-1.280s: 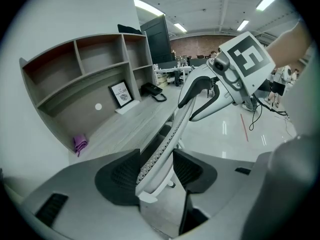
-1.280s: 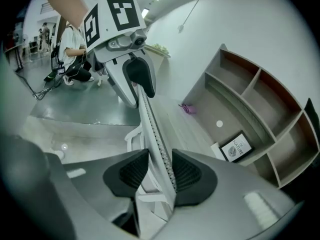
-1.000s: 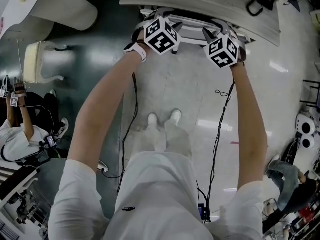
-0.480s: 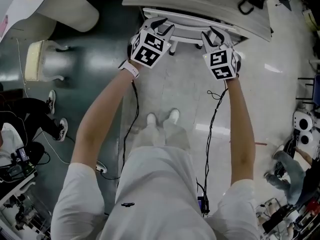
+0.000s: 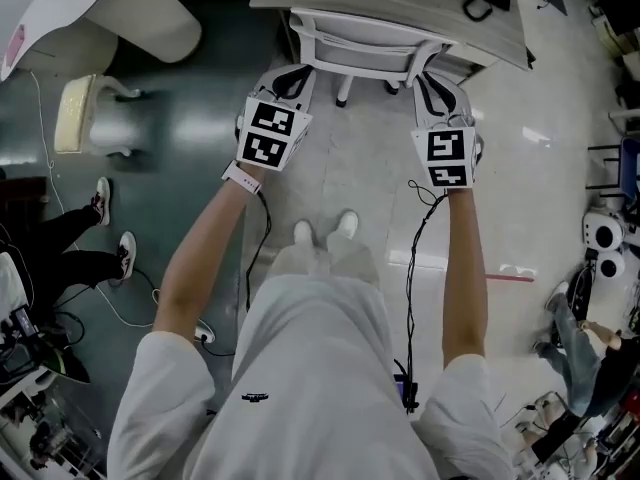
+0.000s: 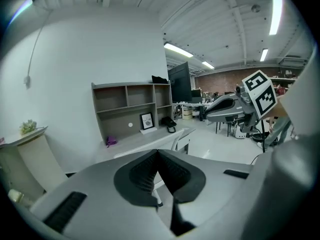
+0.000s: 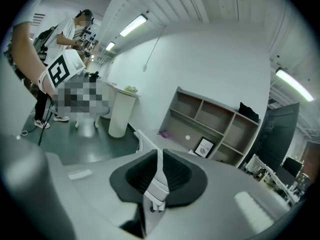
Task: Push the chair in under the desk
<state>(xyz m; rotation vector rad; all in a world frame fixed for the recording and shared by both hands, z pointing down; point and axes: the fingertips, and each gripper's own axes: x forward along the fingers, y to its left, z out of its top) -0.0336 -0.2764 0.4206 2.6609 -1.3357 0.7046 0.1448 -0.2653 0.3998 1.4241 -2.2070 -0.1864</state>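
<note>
Chair [image 5: 365, 40], head view: I find its back at the tabletop [image 5: 400, 3] edge, just ahead of the left hand-held gripper [image 5: 295, 74] and right hand-held gripper [image 5: 432, 80], with neither touching it.

Left gripper view: the left hand-held gripper's jaws have just closed. Its pads meet on nothing, and the chair [image 6: 170, 139] stands beyond.

Right gripper view: the right hand-held gripper's jaws have been closing. A narrow empty slit remains, and the chair [image 7: 156, 186] shows through it.

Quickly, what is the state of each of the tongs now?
Left tongs: closed, empty.
Right tongs: just been closing, narrow gap left, holding nothing.
</note>
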